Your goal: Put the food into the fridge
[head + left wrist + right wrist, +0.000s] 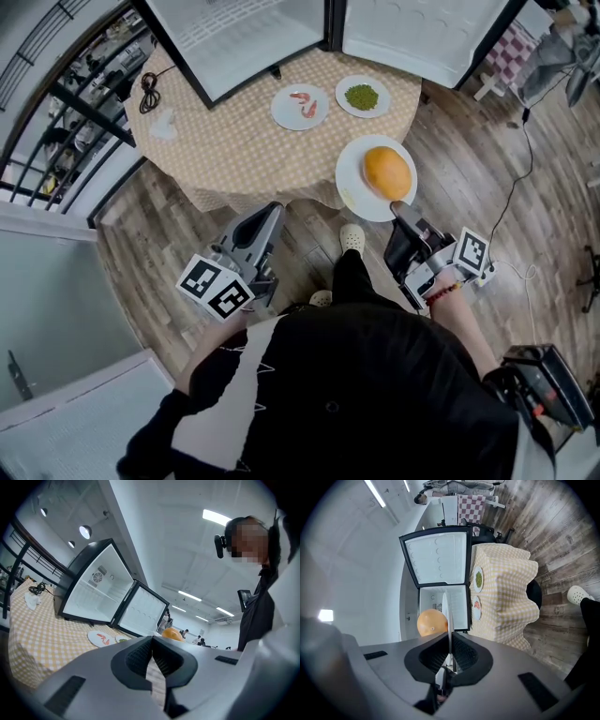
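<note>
One round white plate (pixel 352 183) bearing a smooth orange fruit (pixel 387 172) is hovering over the checked table's (pixel 225 141) near edge. The right gripper (pixel 398 208) is pinching its rim (presumably level, bound for the open white fridge (pixel 253 37)). The left gripper (pixel 270 212) is idling with its jaws together, holding nothing.

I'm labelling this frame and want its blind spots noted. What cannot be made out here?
- Head view: the open white fridge is cut off by the top edge; most of its inside out of frame.
- Head view: green food on a small white plate is too small to name.
- Right gripper view: the large white plate in the right gripper shows edge-on, its face hidden.
</note>
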The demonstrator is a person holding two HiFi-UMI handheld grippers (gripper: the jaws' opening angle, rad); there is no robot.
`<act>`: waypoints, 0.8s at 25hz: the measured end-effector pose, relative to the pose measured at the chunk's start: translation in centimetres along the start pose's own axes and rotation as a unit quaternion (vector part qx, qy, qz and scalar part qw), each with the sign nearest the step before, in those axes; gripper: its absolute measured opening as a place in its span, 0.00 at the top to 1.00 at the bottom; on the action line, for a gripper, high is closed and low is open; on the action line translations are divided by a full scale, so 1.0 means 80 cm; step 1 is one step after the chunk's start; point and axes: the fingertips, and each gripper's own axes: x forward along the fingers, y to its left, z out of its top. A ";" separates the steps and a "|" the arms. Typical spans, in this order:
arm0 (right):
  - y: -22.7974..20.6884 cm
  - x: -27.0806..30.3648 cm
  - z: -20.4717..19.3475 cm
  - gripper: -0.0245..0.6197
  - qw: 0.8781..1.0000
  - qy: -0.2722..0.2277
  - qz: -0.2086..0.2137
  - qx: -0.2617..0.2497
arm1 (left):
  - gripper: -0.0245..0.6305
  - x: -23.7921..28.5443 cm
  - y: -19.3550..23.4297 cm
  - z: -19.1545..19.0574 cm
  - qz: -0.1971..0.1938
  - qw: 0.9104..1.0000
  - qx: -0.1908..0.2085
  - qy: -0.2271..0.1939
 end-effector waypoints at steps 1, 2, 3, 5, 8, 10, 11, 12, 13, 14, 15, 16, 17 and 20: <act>-0.004 0.006 0.005 0.92 1.000 0.003 -0.002 0.004 | 0.94 0.005 0.004 0.003 0.004 1.000 0.001 -0.004; -0.007 0.013 0.013 0.92 1.000 0.005 -0.005 0.008 | 0.94 0.012 0.007 0.007 0.009 1.000 0.003 -0.007; -0.008 0.022 0.022 0.92 1.000 0.007 -0.008 0.011 | 0.94 0.021 0.010 0.013 0.012 1.000 0.005 -0.010; -0.005 0.039 0.040 0.92 1.000 0.011 -0.010 0.017 | 0.94 0.039 0.016 0.024 0.016 1.000 0.009 -0.011; -0.003 0.060 0.063 0.92 1.000 0.018 -0.007 0.018 | 0.94 0.057 0.028 0.034 0.026 0.999 0.005 -0.018; -0.002 0.072 0.080 0.92 1.000 0.019 -0.005 0.017 | 0.94 0.069 0.035 0.040 0.028 0.999 0.002 -0.022; -0.002 0.078 0.088 0.92 1.000 0.019 -0.004 0.017 | 0.94 0.076 0.038 0.042 0.028 0.999 0.003 -0.021; -0.003 0.083 0.096 0.92 1.000 0.019 -0.004 0.017 | 0.94 0.082 0.041 0.043 0.028 0.999 0.004 -0.020; -0.003 0.088 0.104 0.92 1.000 0.019 -0.005 0.017 | 0.94 0.088 0.044 0.044 0.029 0.999 0.005 -0.020; -0.004 0.094 0.111 0.92 1.000 0.020 -0.005 0.017 | 0.94 0.093 0.049 0.046 0.033 0.999 0.004 -0.021; -0.004 0.100 0.118 0.92 1.000 0.022 -0.005 0.018 | 0.94 0.100 0.055 0.048 0.037 0.999 0.003 -0.023; -0.006 0.106 0.125 0.92 0.999 0.025 -0.006 0.019 | 0.94 0.107 0.060 0.051 0.041 0.999 0.002 -0.026; -0.007 0.113 0.132 0.92 0.999 0.029 -0.007 0.020 | 0.94 0.115 0.064 0.054 0.044 0.999 0.002 -0.029; -0.013 0.135 0.154 0.92 0.999 0.043 -0.010 0.021 | 0.94 0.137 0.075 0.060 0.052 0.998 0.008 -0.034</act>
